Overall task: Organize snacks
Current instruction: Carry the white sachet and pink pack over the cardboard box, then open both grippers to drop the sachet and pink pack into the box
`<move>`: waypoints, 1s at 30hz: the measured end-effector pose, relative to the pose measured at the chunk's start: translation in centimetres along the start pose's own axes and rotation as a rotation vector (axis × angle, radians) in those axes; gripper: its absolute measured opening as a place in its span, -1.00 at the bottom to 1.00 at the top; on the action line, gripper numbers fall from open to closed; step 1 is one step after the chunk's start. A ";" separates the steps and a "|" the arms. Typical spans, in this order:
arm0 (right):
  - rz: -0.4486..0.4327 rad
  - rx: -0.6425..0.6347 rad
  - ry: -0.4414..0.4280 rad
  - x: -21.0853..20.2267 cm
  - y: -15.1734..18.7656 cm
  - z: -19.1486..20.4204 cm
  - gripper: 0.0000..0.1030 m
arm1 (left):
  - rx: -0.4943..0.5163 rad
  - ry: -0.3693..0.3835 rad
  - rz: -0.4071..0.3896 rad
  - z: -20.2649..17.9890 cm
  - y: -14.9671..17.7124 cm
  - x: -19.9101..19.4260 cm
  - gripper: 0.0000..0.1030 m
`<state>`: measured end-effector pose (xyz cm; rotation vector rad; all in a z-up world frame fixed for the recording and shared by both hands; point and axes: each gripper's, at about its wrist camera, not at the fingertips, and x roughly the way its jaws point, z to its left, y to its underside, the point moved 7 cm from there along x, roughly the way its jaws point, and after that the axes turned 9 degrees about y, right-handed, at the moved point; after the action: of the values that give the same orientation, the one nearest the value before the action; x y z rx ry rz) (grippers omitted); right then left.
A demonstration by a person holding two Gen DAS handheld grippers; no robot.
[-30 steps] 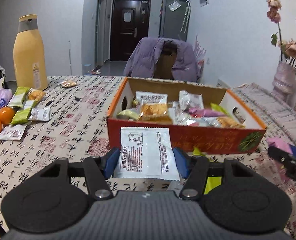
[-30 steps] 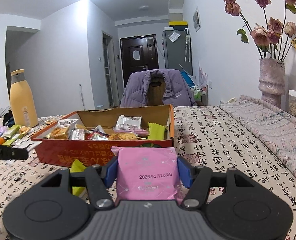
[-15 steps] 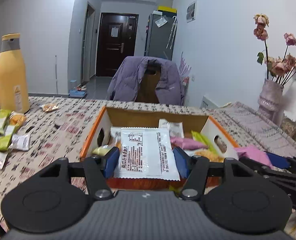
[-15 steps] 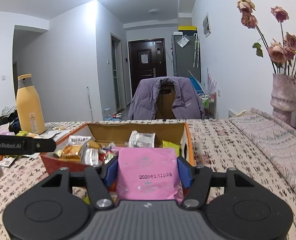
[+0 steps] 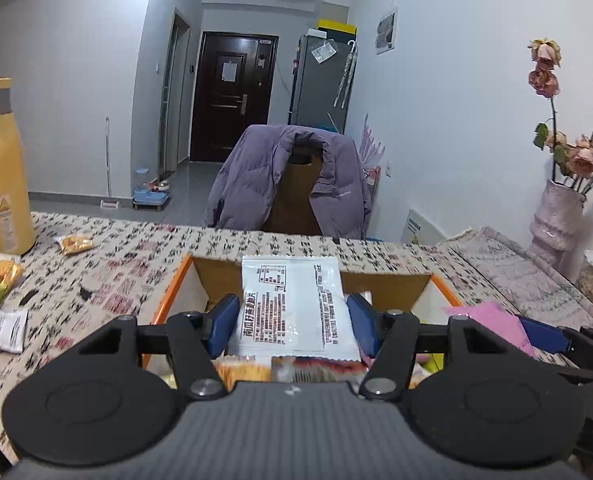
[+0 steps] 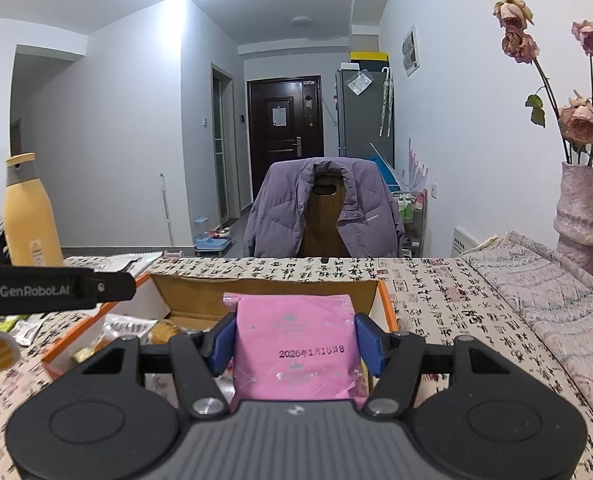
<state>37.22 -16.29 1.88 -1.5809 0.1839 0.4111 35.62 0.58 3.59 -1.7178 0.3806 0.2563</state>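
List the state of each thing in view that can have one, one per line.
Left tongs: shut on the white packet.
White packet: held flat, above the box.
Right tongs: shut on the pink packet.
Pink packet: held, above the box.
Snack box: open, partly filled with snacks.
Yellow bottle: upright, capped.
Dark door: closed.

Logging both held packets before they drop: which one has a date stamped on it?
The pink packet in the right gripper. The white packet in the left gripper carries only dense printed text and a table.
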 end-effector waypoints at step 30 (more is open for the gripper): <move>0.074 -0.007 -0.005 5.1 3.7 0.2 0.70 | -0.058 -0.056 0.071 3.5 3.0 4.6 0.78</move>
<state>40.53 -15.59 -3.48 -1.5828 0.2378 0.4738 38.85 3.06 -1.53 -1.7525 0.3964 0.3694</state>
